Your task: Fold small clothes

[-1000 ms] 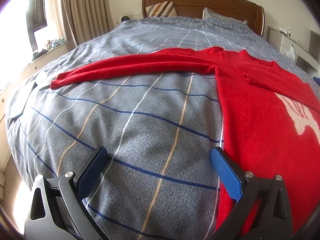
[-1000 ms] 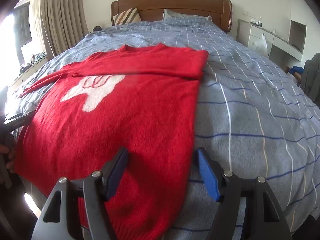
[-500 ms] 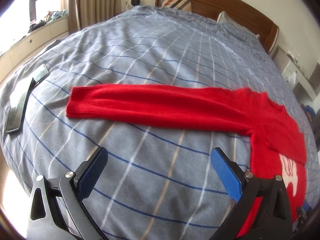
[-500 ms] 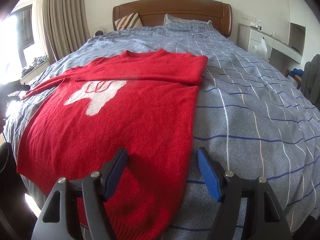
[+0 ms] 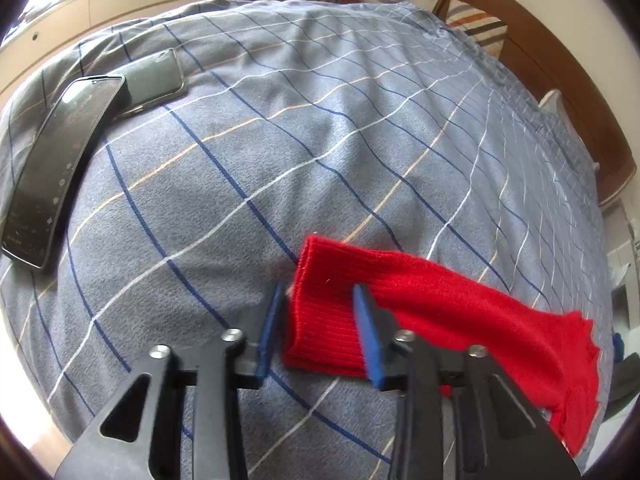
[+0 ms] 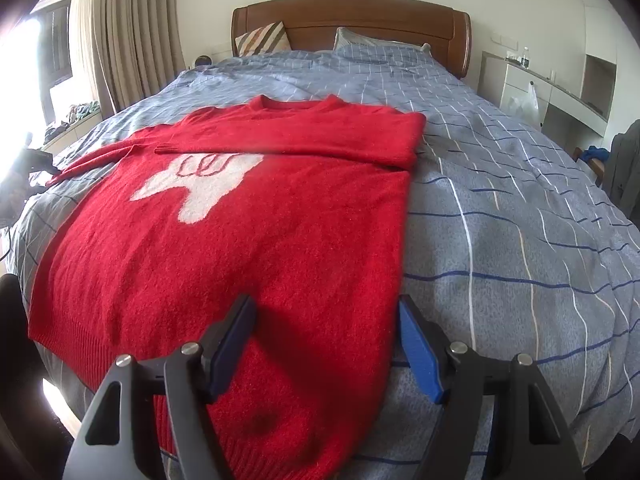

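The left gripper (image 5: pixel 318 320), jaws just closing, straddles the red sweater's cuff (image 5: pixel 320 320); grip unclear. The right gripper (image 6: pixel 326 344) hovers open over the hem (image 6: pixel 280 420), partly hidden.

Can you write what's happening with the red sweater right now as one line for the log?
step: fold left sleeve | left gripper: just closing around sleeve cuff | right gripper: open over red sweater | bed

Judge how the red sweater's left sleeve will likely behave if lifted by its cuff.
Probably floppy: the sleeve is soft knit lying flat on the bedspread, so it should drape and trail. The ribbed cuff between the left gripper pads likely grips well, not slippery. Likely light.
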### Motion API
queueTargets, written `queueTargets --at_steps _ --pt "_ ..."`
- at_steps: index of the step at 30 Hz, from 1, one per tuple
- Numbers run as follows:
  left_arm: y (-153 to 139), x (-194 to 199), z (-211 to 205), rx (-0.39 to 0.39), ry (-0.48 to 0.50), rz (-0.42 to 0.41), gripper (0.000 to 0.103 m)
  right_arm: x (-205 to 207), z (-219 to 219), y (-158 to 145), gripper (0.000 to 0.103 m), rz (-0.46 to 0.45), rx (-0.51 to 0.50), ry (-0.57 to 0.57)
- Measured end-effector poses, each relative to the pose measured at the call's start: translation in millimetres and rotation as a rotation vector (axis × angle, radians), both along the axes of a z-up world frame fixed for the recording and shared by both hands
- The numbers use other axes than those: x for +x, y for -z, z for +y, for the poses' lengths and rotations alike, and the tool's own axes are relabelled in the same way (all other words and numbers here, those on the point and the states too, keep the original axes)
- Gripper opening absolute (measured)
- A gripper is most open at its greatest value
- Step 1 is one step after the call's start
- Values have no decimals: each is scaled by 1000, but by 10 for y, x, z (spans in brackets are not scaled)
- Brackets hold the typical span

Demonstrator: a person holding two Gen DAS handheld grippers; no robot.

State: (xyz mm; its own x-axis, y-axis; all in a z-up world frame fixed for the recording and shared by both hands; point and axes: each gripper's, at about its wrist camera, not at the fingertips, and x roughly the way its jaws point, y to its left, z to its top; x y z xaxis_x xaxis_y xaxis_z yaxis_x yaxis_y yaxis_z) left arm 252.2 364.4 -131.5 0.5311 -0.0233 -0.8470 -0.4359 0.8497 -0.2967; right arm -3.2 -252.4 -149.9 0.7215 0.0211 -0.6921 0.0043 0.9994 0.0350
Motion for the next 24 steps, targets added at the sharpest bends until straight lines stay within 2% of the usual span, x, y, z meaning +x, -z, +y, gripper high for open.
queueTargets --at_steps 1,3,6,8,12,14,16,19,21,22,23,24 --pt "-25 8 -29 9 2 -1 3 0 -1 -1 71 0 1 0" --pt "-210 17 -156 66 26 -38 2 -6 0 -3 71 -3 3 0" --pt "-676 60 -557 178 137 -94 2 -37 -8 -24 71 -16 10 -2" --pt "-1073 83 -943 204 237 -154 2 -51 -20 -53 71 -28 22 -5" --pt "-1836 71 -2015 196 490 -289 2 -73 -46 -116 71 -54 43 -4" --pt "-2097 19 -2620 198 628 -346 2 -84 -57 -139 71 -63 47 0" --pt "-2238 -13 -3180 178 753 -380 2 -102 -68 -164 71 -74 48 4" --pt "-2171 -99 -3898 129 901 -375 3 -127 -91 -193 71 -86 44 8" --pt "-1962 -142 -4292 126 980 -338 11 -134 -116 -200 71 -87 47 13" --pt "-1818 -149 -4451 124 1012 -303 37 -136 -135 -202 71 -87 51 16" --pt "-1671 -163 -4563 129 1019 -266 71 -142 -151 -208 71 -89 55 20" --pt "-1538 -189 -4614 136 1007 -244 80 -143 -170 -215 71 -92 59 24"
